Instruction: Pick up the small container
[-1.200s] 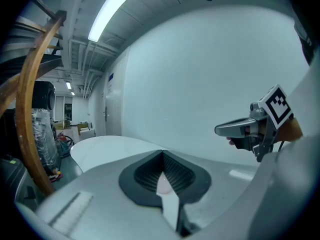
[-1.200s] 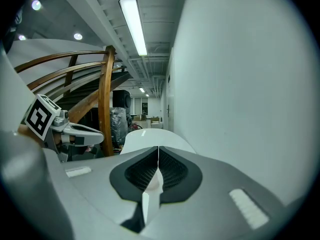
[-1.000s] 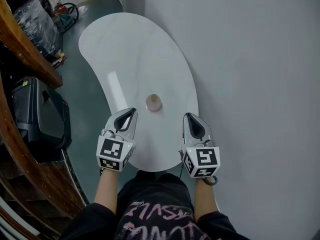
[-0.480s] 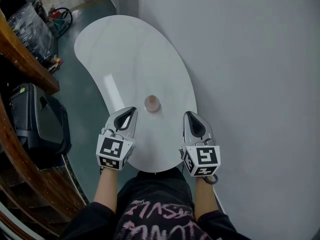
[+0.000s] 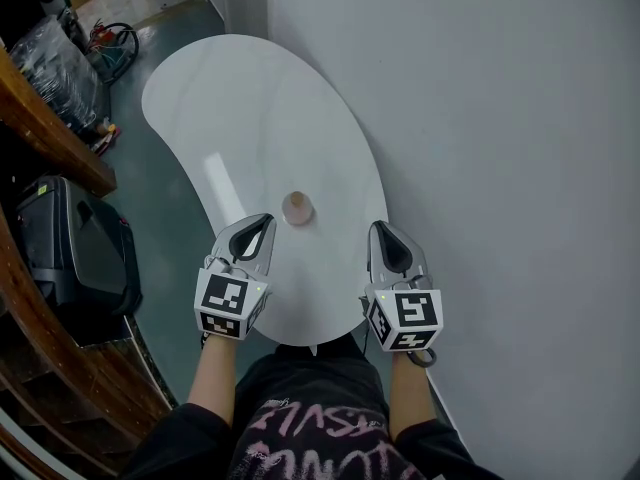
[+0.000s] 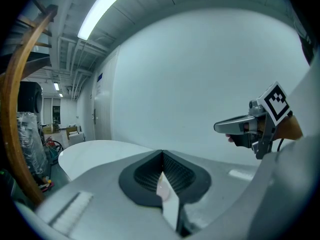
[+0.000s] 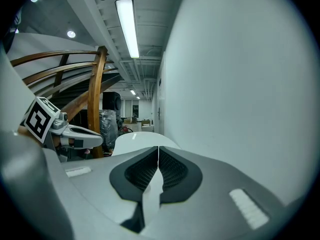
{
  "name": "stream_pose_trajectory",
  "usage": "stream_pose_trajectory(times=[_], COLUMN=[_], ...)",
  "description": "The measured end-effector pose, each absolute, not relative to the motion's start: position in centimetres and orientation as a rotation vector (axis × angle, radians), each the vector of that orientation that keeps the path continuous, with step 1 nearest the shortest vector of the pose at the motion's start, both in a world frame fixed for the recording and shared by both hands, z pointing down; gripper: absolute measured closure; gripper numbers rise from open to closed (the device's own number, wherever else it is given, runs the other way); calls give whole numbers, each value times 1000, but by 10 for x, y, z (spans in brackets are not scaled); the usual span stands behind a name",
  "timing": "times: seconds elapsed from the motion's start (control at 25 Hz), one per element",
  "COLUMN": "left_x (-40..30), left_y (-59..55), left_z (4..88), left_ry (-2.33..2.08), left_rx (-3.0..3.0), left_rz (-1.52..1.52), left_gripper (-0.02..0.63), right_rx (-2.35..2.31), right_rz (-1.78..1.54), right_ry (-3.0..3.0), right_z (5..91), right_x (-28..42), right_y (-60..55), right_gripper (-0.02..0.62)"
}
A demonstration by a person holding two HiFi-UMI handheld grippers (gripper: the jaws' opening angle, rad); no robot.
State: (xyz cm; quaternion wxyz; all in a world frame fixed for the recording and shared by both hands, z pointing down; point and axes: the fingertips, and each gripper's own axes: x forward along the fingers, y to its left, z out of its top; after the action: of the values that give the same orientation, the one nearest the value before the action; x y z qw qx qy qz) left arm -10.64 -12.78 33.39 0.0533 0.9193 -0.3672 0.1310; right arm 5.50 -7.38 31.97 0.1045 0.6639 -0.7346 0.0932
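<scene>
A small round tan container stands on the white bean-shaped table, near its close end. My left gripper hovers just left of and nearer than the container, shut and empty. My right gripper hangs at the table's right edge, by the wall, also shut with nothing in it. In the left gripper view the jaws meet in a line, and the right gripper shows off to the side. In the right gripper view the jaws are closed too, and the left gripper is seen at left. Neither gripper view shows the container.
A grey wall runs along the table's right side. A curved wooden rail and a black case stand on the floor at left. Cables and wrapped goods lie at the far left.
The view has shifted slightly, so the table and container sit a little further left and up. Both grippers hold the same place and stay shut.
</scene>
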Motion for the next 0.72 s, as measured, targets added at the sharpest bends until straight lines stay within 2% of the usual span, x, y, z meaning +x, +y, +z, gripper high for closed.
stream_pose_trajectory(times=[0.72], left_x=[-92], left_y=[-138], left_z=[355], left_ry=[-1182], left_rx=[2764], left_rz=[455], left_gripper=[606], right_rx=[1869], right_rz=[322], right_ry=[-2249], right_z=[340], right_x=[63], right_y=[-100], right_gripper=[581])
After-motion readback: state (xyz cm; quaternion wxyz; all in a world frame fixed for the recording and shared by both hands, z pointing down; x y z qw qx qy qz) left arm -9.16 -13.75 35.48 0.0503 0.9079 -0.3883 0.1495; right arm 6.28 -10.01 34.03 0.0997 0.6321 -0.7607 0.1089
